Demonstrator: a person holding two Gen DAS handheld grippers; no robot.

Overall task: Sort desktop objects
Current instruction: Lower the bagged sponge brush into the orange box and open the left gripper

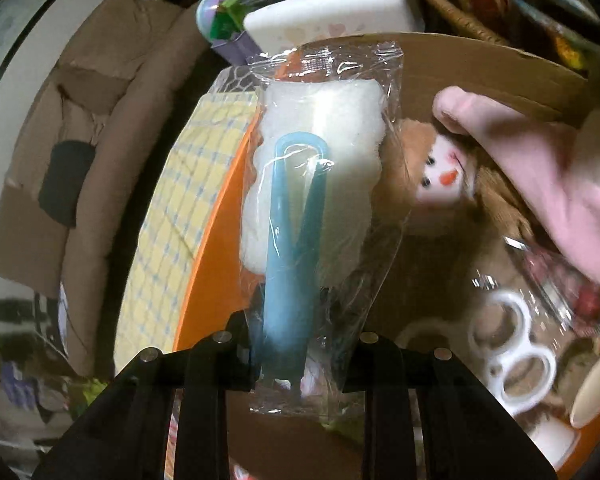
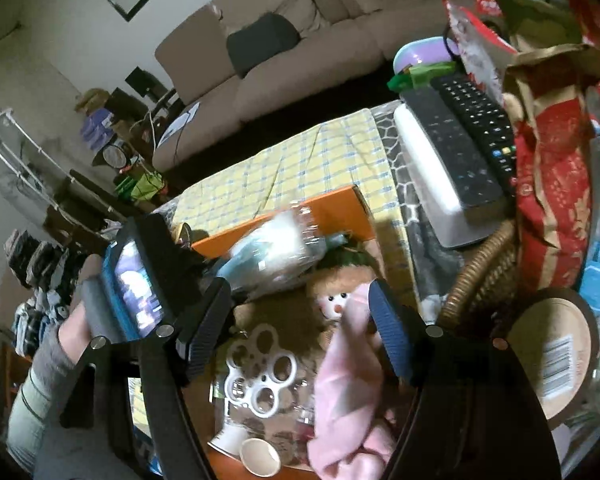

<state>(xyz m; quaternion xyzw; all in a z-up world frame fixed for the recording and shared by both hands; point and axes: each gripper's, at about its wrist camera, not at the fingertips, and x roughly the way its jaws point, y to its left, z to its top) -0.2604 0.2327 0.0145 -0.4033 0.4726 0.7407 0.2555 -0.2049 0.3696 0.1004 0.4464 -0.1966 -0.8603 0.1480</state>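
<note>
My left gripper (image 1: pixel 300 344) is shut on a clear plastic packet (image 1: pixel 320 184) that holds a white sponge brush with a blue handle. It holds the packet above an orange-edged cardboard box (image 1: pixel 204 264); the packet also shows blurred in the right wrist view (image 2: pixel 272 248). My right gripper (image 2: pixel 300 320) is open over the same box. A pink cloth (image 2: pixel 348 364) lies between its fingers, not gripped, and shows in the left wrist view (image 1: pixel 540 176). A snowman plush (image 2: pixel 332 304) lies just beyond.
In the box lie a white ring-holed plastic piece (image 2: pixel 260 376) and a small cup (image 2: pixel 260 456). A yellow checked cloth (image 2: pixel 300 168) covers the table behind. To the right are a black remote (image 2: pixel 476 120) on a white case, a wicker basket (image 2: pixel 484 276) and red wrapping (image 2: pixel 556 200).
</note>
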